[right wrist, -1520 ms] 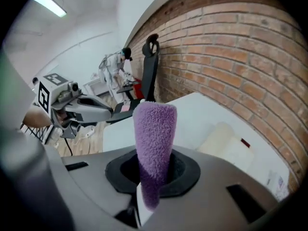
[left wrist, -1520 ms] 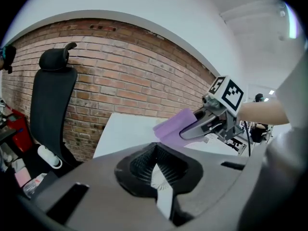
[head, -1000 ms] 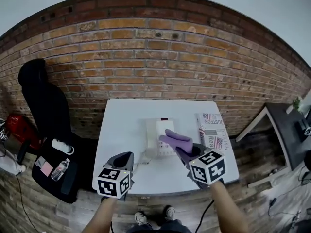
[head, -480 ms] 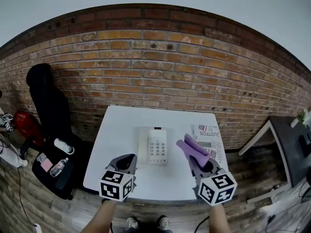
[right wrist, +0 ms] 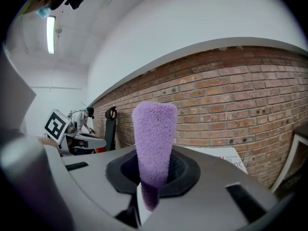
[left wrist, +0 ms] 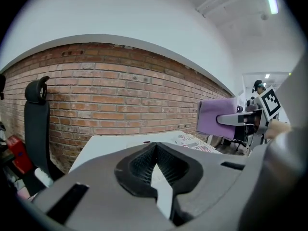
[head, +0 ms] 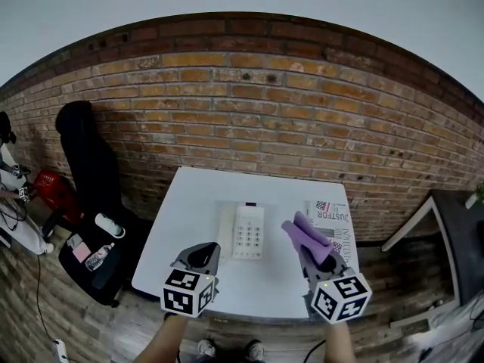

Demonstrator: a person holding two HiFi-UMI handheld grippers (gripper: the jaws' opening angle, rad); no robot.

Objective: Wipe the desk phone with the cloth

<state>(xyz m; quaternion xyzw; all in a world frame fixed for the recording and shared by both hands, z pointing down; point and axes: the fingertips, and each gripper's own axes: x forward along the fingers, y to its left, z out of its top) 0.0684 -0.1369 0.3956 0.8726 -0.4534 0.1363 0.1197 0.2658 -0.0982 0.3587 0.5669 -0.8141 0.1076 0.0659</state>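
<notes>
Brick wall [head: 249, 112] stands behind a white table [head: 189, 203]. On the middle of the table lies the phone [head: 248, 233], keypad up, with a newspaper [head: 338, 221] just beside it on the right. Right gripper [head: 314, 253] is pinching the purple cloth [head: 305, 237], which sticks up from its jaws, near the phone but apart from it. Left gripper [head: 203, 254] hangs over the front edge, its jaws pressed together with nothing between them.

The cloth [right wrist: 154, 138] is showing a fuzzy pile, the phone [head: 249, 233] is looking like smooth plastic, the worktop [head: 189, 218] matt, and the wall [head: 249, 112] rough brick.
</notes>
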